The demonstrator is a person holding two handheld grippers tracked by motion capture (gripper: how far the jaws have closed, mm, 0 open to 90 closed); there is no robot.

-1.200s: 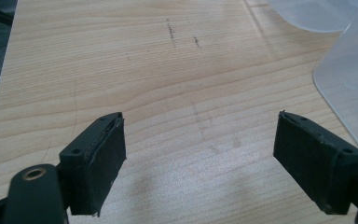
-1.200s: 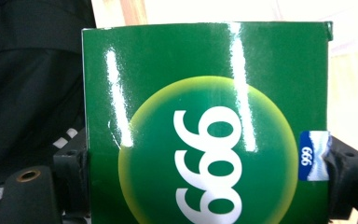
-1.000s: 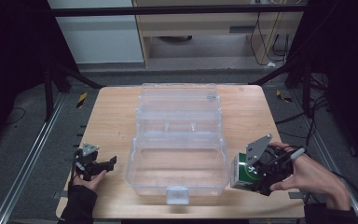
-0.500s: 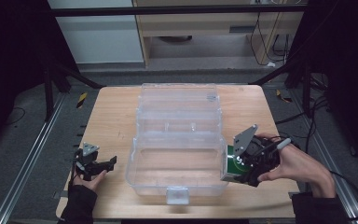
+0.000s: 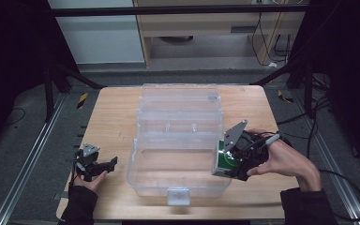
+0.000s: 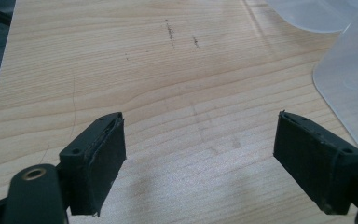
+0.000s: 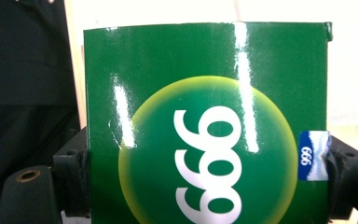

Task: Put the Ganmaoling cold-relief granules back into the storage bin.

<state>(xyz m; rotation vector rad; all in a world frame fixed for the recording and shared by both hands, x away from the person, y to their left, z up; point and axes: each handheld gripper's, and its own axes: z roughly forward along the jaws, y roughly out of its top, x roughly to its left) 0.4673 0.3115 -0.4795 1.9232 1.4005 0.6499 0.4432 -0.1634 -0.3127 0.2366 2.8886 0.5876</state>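
A green box (image 7: 205,126) printed with a yellow disc and white numerals sits clamped between the jaws of my right gripper (image 7: 205,182). In the high view that gripper (image 5: 232,161) holds the green box (image 5: 225,161) against the right rim of the clear plastic bin (image 5: 178,140), which stands in the middle of the wooden table (image 5: 117,117). My left gripper (image 5: 104,165) rests open near the table's front left, left of the bin, with nothing between its jaws. Its own view shows the left gripper (image 6: 200,154) over bare wood, the bin's corner (image 6: 349,84) at the right.
The bin's lid (image 5: 180,101) stands folded back toward the far side. A latch tab (image 5: 178,196) juts from the bin's near wall. Metal rails (image 5: 33,154) run along the floor beside the table, and cables (image 5: 342,187) trail at the right.
My right gripper has carried the green box leftward from the table's right edge to the bin's right rim. The left gripper has stayed where it was.
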